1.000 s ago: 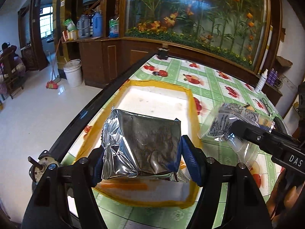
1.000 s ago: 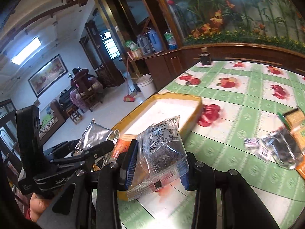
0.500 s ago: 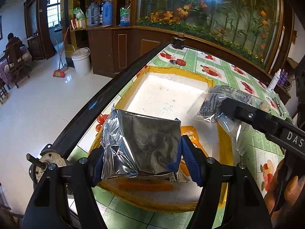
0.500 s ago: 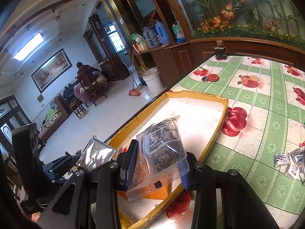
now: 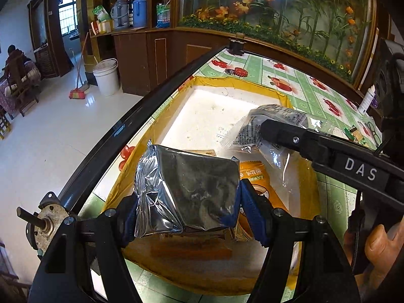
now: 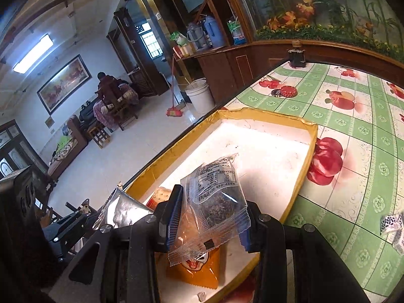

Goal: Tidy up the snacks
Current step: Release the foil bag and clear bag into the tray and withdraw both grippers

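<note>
Silver foil snack packet (image 5: 186,192) is clamped between the pads of the left gripper (image 5: 186,202), held above the near end of the yellow-rimmed tray (image 5: 227,82); clear packet of dark contents (image 6: 217,202) is pinched in the partly closed right gripper (image 6: 209,217), over the same tray; orange packets (image 6: 197,272) are already lying inside; a patterned packet (image 6: 392,224) remains out on the green tablecloth (image 6: 353,126); task judged partly done, two releases pending.
</note>
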`<state>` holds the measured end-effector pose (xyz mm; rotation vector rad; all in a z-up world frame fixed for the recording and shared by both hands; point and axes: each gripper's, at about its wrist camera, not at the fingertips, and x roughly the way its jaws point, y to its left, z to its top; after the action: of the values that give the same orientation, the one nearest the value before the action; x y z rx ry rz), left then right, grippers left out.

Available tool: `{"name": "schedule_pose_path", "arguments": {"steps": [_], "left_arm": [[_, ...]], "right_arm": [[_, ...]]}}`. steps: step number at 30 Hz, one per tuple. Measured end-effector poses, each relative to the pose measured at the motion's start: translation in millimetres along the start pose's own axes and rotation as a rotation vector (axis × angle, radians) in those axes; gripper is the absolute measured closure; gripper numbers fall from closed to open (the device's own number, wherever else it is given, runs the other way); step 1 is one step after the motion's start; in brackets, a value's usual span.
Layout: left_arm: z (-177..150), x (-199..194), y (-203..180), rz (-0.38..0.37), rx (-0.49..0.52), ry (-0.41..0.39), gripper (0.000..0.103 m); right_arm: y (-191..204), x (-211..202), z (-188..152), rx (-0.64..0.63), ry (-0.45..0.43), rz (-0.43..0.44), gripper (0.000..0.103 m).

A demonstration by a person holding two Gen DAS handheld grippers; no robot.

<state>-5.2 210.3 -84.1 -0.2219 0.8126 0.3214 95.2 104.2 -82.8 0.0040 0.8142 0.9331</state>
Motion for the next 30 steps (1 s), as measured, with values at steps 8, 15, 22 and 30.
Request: {"name": "schedule_pose_path", "arguments": {"steps": [8,15,22,30], "left_arm": [[4,3,-1,0.056,-0.005,0.028,0.027],[3,-6,-2,0.109,-0.004,0.002,0.027],[5,-19,-14,0.084,0.018,-0.032,0.027],[3,-27,-51,0.025,0.086,-0.042,0.024]], "right_arm": [[6,4,1,-0.016,0.004,-0.059,0.039],[4,-39,1,-0.023,-0.096,-0.109,0.025],[-18,-79,-16,0.039,-0.132,-0.129,0.024],[-60,-131,-56,0.138,-0.163,-0.207,0.020]]}}
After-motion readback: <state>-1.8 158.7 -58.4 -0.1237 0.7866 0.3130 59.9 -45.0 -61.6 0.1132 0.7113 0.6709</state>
